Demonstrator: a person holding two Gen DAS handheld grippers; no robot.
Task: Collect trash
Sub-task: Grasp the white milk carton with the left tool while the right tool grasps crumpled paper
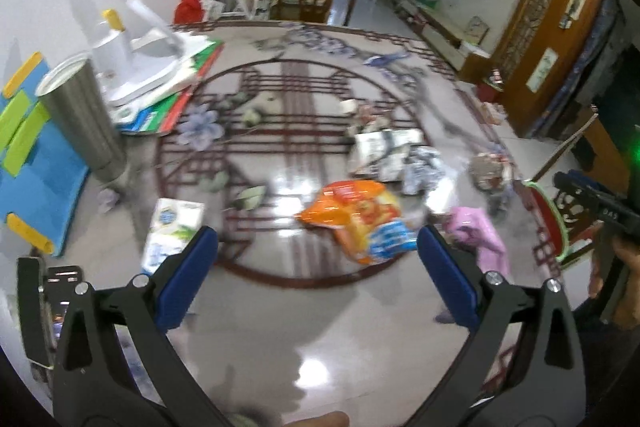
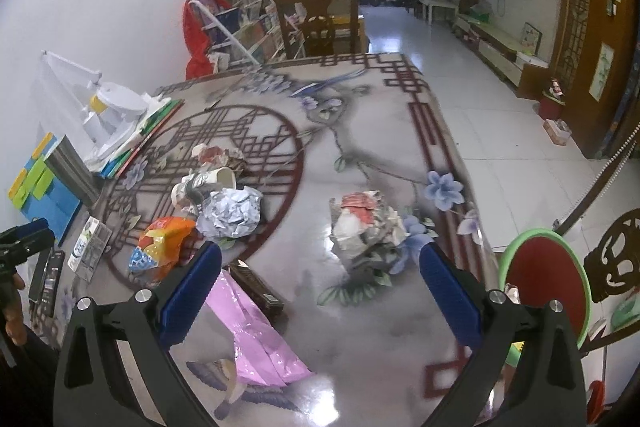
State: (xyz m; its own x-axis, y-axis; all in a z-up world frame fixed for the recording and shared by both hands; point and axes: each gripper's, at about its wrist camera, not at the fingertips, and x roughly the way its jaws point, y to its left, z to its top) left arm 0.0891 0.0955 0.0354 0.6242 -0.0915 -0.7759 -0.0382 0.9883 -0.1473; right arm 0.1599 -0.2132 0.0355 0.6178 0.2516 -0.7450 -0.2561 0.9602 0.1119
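Trash lies scattered on a glossy patterned table point(image 1: 280, 311) point(image 2: 372, 355). My left gripper point(image 1: 318, 249) is open just above the table, and an orange snack bag point(image 1: 352, 215) point(image 2: 160, 247) lies just beyond its fingertips. A pink plastic bag point(image 1: 476, 231) point(image 2: 256, 331) is by its right finger. My right gripper point(image 2: 320, 263) is open too, with a crumpled paper wad point(image 2: 364, 227) lying a little ahead between its fingers. A silvery crumpled ball point(image 2: 232, 211) point(image 1: 424, 167), a paper cup point(image 2: 212, 183) and a milk carton point(image 1: 172, 227) point(image 2: 90, 247) also lie on the table.
A steel tumbler point(image 1: 80, 119) stands at the left beside a blue folder point(image 1: 36, 163) and a white device on stacked books point(image 1: 148, 67). A brown box point(image 2: 256, 287) lies by the pink bag. A red stool with a green rim point(image 2: 548, 279) stands off the table's right edge.
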